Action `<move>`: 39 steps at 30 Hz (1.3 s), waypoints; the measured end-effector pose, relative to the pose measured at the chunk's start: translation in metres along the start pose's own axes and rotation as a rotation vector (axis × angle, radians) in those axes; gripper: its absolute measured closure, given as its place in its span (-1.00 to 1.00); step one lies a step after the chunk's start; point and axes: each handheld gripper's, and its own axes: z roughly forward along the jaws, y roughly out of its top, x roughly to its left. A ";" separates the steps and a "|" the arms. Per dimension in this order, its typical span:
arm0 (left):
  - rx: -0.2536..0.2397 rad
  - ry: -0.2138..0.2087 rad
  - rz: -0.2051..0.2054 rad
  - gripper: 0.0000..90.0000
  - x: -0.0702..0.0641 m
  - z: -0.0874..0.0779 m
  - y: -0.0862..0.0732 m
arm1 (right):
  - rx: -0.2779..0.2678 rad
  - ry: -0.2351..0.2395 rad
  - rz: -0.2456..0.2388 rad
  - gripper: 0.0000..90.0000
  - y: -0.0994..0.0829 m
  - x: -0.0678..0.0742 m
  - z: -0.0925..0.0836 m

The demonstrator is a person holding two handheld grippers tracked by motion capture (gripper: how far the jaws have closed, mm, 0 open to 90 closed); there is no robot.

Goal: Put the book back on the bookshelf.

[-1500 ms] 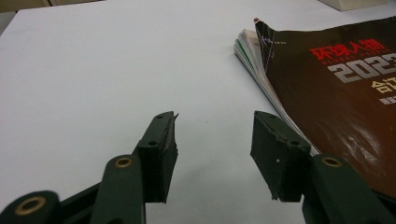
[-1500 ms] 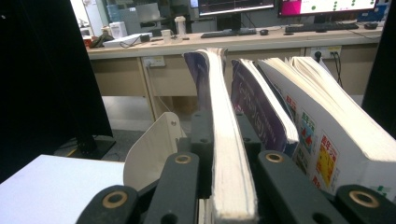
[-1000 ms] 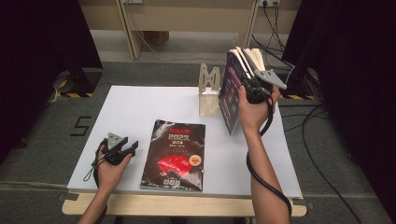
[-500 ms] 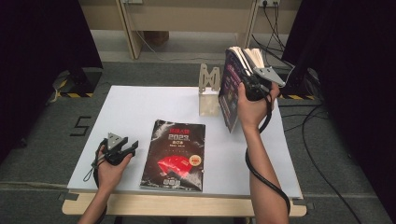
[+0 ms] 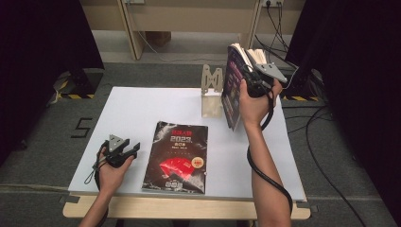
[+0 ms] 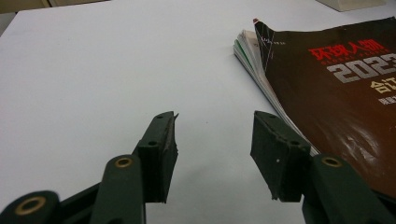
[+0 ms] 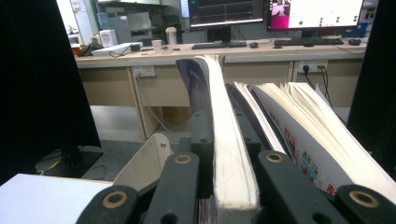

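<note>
Beside the wooden stand (image 5: 211,90), the right gripper (image 5: 249,78) holds a book (image 5: 232,94) upright — its jaws clamp a part of the pages, probably to set it in. Left gripper (image 5: 128,152) rests open near the magazine (image 5: 178,156) — idle.

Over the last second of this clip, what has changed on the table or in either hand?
Barely anything: the right gripper stays clamped on part of the upright book beside the wooden stand, perhaps tipped slightly. The left gripper rests open on the table, and the magazine lies flat as before.
</note>
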 end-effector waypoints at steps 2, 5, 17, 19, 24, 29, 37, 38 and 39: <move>0.001 -0.001 0.001 0.10 0.000 0.000 0.000 | -0.002 -0.001 0.000 0.85 0.001 0.000 0.001; 0.002 -0.001 0.001 0.10 0.000 0.000 0.000 | 0.001 -0.003 0.010 0.85 0.001 0.001 0.002; 0.001 -0.001 0.003 0.10 0.000 0.000 0.000 | -0.008 -0.011 0.006 0.85 0.004 0.003 0.008; 0.001 -0.001 0.003 0.10 0.000 0.000 0.000 | -0.009 -0.011 0.006 0.85 0.005 0.003 0.009; 0.002 -0.002 0.002 0.10 0.000 0.000 0.000 | -0.010 -0.018 0.004 0.85 0.006 0.003 0.012; 0.002 -0.003 0.002 0.10 0.000 0.000 0.000 | -0.016 -0.024 0.000 0.85 0.006 0.004 0.016; 0.000 -0.005 -0.001 0.10 0.001 0.000 0.000 | -0.020 -0.045 -0.015 0.85 0.004 0.008 0.024; 0.000 -0.005 0.000 0.10 0.001 0.000 0.000 | -0.019 -0.047 -0.017 0.85 0.004 0.008 0.025; 0.000 -0.005 -0.001 0.10 0.001 0.000 0.000 | -0.021 -0.048 -0.018 0.85 0.004 0.008 0.026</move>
